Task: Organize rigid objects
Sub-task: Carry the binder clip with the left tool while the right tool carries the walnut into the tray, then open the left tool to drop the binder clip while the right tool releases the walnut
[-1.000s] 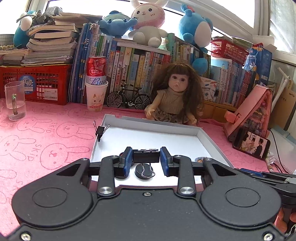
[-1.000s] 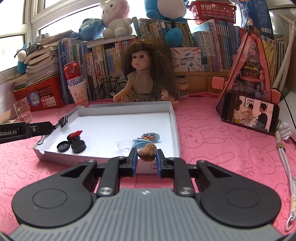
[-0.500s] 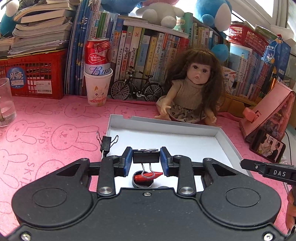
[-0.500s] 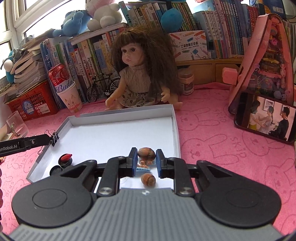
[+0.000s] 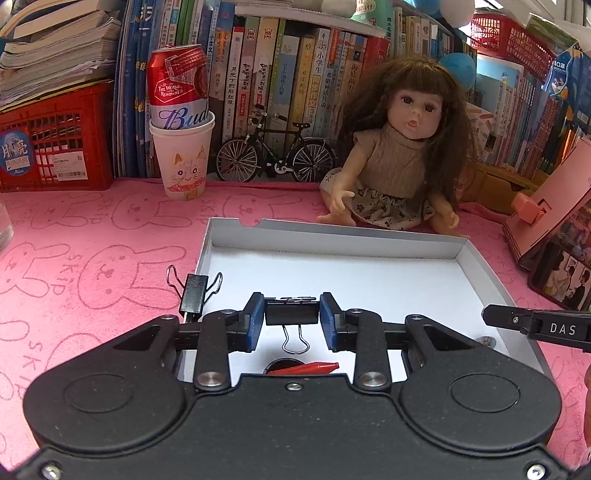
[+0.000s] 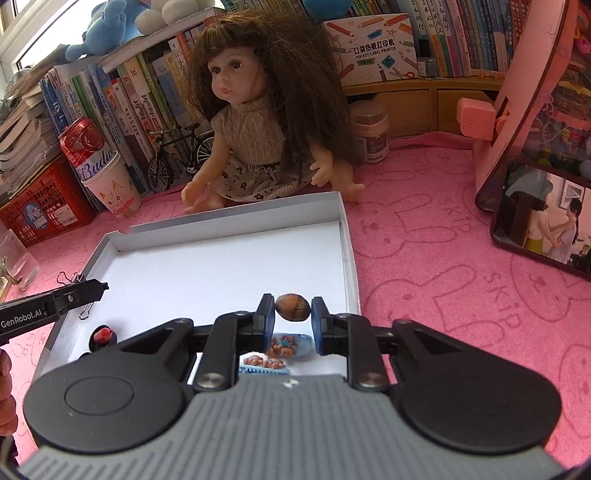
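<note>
Behind tray (image 5: 476, 258): doll (image 5: 399, 162); bicycle (image 5: 275, 155)

place: home desk (child's) | cues: books (image 5: 280, 74), doll (image 5: 399, 155), plush toys (image 6: 99, 33)

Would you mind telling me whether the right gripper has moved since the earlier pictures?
Yes. The right gripper, shut on the acorn, has moved forward over the white tray, towards the doll.

Both wrist cameras look forward and down along their tongs, close over the shared white tray (image 5: 480, 266) (image 6: 349, 258).
</note>
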`<move>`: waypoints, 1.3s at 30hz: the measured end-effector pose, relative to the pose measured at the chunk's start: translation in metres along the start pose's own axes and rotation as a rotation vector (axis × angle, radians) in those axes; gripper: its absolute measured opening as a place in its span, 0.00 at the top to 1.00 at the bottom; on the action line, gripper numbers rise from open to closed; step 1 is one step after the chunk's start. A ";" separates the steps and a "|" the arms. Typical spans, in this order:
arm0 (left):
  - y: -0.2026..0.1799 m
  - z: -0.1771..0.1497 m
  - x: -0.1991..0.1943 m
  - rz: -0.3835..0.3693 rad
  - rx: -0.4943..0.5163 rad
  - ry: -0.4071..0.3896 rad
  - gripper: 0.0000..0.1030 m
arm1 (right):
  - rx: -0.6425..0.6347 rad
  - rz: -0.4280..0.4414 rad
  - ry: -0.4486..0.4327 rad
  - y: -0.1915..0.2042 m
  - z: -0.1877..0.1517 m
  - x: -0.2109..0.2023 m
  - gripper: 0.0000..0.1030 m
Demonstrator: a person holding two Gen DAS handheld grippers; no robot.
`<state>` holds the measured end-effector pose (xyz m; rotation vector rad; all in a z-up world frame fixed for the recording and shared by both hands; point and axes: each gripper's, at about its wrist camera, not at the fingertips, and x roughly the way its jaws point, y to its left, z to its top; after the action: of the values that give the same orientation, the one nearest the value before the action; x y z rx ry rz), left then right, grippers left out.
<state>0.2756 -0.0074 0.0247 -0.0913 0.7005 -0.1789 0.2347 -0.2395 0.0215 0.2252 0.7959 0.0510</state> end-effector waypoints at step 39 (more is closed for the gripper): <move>-0.024 -0.023 -0.058 0.057 0.106 -0.144 0.43 | -0.086 0.012 -0.125 0.018 -0.021 -0.044 0.35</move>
<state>0.2141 -0.0203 0.0470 0.0168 0.5485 -0.1532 0.1900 -0.2244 0.0421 0.1504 0.6660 0.0812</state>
